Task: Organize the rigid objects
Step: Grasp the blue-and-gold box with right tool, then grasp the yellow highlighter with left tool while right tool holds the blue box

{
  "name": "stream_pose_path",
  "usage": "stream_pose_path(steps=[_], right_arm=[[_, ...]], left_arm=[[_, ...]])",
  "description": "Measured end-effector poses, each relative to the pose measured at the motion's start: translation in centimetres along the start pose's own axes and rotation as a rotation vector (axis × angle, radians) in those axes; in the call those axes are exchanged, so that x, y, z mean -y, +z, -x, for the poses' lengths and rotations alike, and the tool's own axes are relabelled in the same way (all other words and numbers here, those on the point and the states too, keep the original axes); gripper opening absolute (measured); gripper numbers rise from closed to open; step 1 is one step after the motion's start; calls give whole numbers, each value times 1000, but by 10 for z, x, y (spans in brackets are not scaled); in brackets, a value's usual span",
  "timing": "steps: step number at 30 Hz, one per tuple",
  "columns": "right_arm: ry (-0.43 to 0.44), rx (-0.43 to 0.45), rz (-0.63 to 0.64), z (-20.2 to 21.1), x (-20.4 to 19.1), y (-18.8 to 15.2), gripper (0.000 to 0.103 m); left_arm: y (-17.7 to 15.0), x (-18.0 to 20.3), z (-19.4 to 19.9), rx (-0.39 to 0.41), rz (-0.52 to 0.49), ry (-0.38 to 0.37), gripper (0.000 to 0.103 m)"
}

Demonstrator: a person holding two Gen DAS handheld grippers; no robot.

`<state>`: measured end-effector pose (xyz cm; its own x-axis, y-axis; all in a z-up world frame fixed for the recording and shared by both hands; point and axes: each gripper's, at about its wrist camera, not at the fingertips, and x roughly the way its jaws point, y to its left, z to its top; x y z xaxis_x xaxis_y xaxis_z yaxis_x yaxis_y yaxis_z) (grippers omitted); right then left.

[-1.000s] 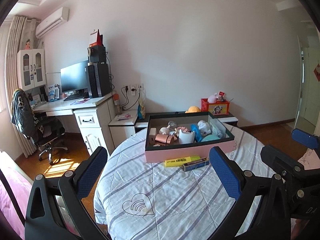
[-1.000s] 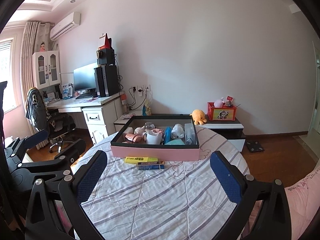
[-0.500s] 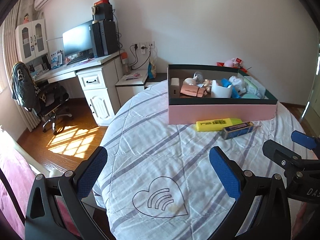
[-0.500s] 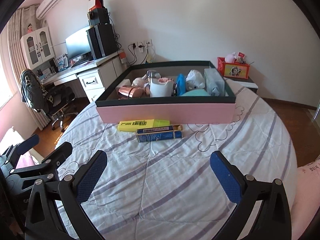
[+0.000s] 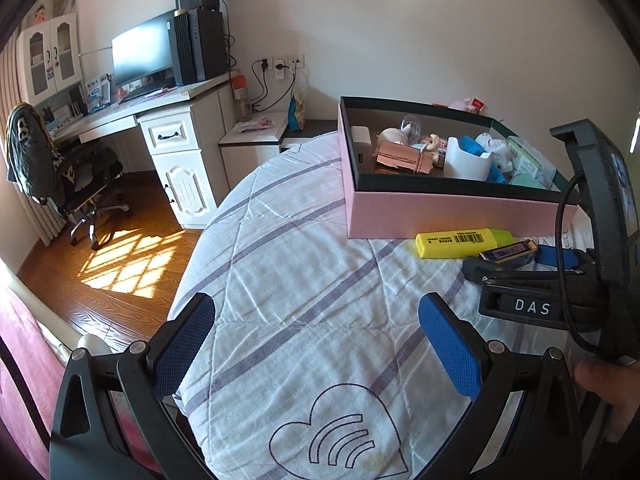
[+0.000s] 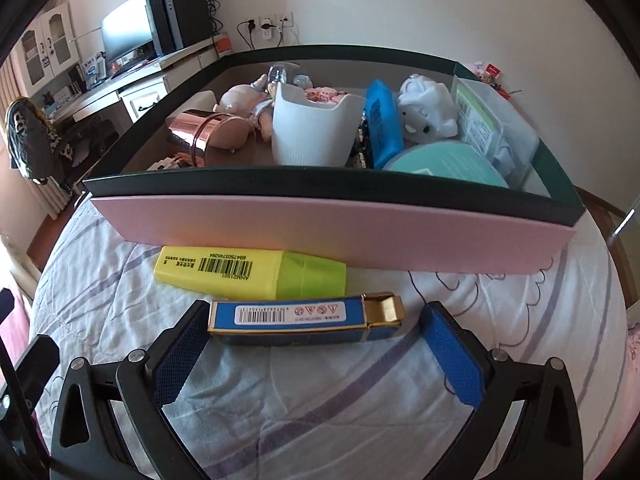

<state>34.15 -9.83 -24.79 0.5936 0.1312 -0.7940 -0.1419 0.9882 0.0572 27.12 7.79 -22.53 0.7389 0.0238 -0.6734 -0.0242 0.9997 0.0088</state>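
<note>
A blue and gold box [image 6: 306,318] lies on the striped cloth, lengthwise between the fingers of my open right gripper [image 6: 316,344]; the left pad is close to its end, the right pad is apart from it. Behind it lies a yellow highlighter [image 6: 248,272], against the pink box [image 6: 328,228]. The pink box holds a white holder [image 6: 312,126], a copper cup [image 6: 208,132], a blue pack and a plush toy. In the left wrist view my left gripper [image 5: 316,344] hangs open over bare cloth, with the right gripper [image 5: 536,280] ahead at the highlighter [image 5: 464,242] and the pink box [image 5: 452,212].
The round table [image 5: 304,280] under the cloth ends at the left above a wooden floor. A white desk [image 5: 168,128] with a monitor and an office chair [image 5: 68,168] stand at the far left. A hand [image 5: 604,380] holds the right gripper's handle.
Both grippers have come forward and down toward the table. The right one now straddles the blue and gold box, which was well ahead before. Both stay open.
</note>
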Motion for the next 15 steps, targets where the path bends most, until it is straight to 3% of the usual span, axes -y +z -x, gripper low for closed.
stream_pose_path(steps=[1, 3, 7, 15], right_arm=[[9, 0, 12, 0, 1, 0, 101], [18, 7, 38, 3, 3, 0, 83], [61, 18, 43, 12, 19, -8, 83], [2, 48, -27, 37, 79, -27, 83]], left_arm=[[1, 3, -3, -8, -4, 0, 103], [4, 9, -7, -22, -16, -7, 103], [11, 28, -12, -40, -38, -46, 103], [26, 86, -38, -114, -98, -100, 103]])
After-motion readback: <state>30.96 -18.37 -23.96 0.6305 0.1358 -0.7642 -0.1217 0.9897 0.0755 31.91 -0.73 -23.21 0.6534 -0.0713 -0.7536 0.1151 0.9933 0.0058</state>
